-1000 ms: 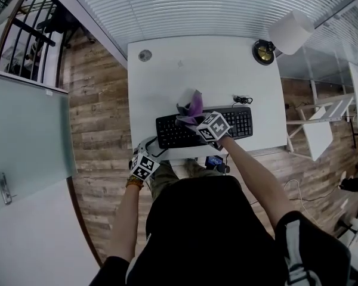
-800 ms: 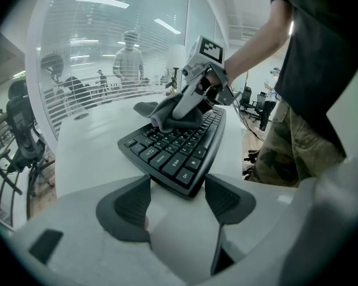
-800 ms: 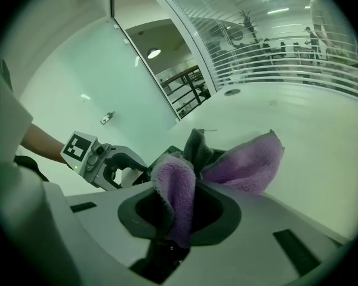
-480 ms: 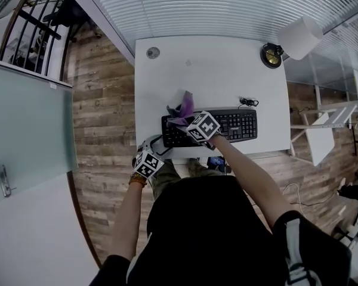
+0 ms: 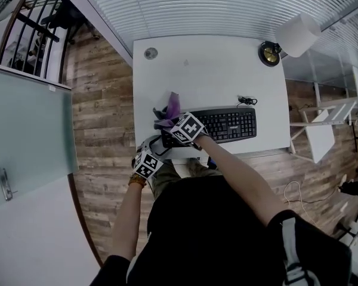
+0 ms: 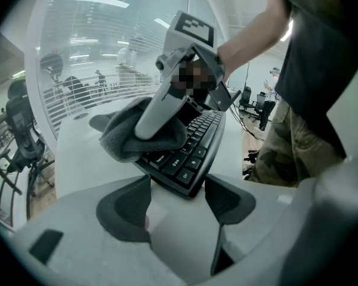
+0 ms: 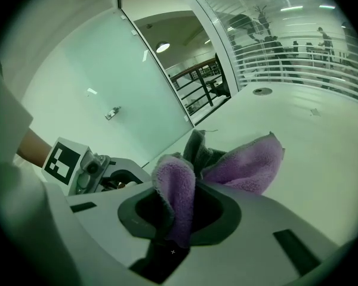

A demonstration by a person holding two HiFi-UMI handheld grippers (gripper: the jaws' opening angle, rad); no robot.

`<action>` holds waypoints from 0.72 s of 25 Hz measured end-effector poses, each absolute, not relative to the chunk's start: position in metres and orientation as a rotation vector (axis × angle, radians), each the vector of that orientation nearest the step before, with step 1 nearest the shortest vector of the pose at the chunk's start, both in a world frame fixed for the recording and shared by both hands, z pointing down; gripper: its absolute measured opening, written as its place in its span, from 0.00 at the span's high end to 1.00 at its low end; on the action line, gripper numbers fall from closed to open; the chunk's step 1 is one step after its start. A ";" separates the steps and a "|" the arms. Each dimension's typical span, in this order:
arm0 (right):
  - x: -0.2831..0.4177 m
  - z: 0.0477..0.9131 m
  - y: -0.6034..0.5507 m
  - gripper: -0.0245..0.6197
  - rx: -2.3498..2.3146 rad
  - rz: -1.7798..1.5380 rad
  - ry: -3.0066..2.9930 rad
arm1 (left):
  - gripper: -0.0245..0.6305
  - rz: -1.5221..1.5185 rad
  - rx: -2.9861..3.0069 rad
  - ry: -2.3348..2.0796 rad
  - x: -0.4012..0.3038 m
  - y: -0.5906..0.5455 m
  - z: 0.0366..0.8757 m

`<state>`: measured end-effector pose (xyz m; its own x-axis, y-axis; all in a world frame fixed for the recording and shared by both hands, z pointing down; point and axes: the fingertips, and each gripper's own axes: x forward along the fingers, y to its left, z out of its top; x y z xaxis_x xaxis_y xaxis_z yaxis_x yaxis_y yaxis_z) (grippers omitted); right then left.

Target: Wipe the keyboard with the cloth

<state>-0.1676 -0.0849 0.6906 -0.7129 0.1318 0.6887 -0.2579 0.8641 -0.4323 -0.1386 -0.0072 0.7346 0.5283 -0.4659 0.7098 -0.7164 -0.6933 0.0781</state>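
Two claws work at a white tabletop (image 5: 215, 70) seen from above. The right claw (image 5: 169, 125) is clamped on a purple-and-grey cloth (image 5: 169, 108); its own view shows a fold of the fabric pinched between the two jaws, with the rest bunched up beyond them. The left gripper view shows the cloth pressed onto the keys at the left end of a black keyboard (image 5: 227, 124), which lies parallel to the near edge of the tabletop. The left claw (image 6: 178, 202) hovers at that near edge, just beside the keyboard's left corner, with its jaws spread apart and nothing held between them.

At the far right corner of the tabletop stands a lamp (image 5: 295, 33) with a white shade and a round dark base. A small coiled cable (image 5: 246, 100) lies just behind the keyboard's right half, and a round grommet (image 5: 150, 53) is set into the far left corner. The floor (image 5: 101, 118) is of wood planks. A striped glass wall (image 5: 227, 5) runs behind the tabletop, a frosted glass door (image 5: 30, 130) with a metal handle stands to the left, and a black railing (image 5: 30, 22) shows beyond it.
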 end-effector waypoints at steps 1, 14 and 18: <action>-0.170 0.690 -0.084 0.84 0.097 0.683 -2.287 | 0.53 0.961 2.411 -0.976 -0.139 -0.007 0.734; -0.048 0.595 -0.124 0.81 0.321 0.929 -2.643 | 0.53 0.960 2.411 -0.980 -0.140 -0.007 0.733; 0.052 0.598 -0.149 0.81 0.604 0.985 -2.617 | 0.53 0.954 2.426 -0.981 -0.140 -0.008 0.735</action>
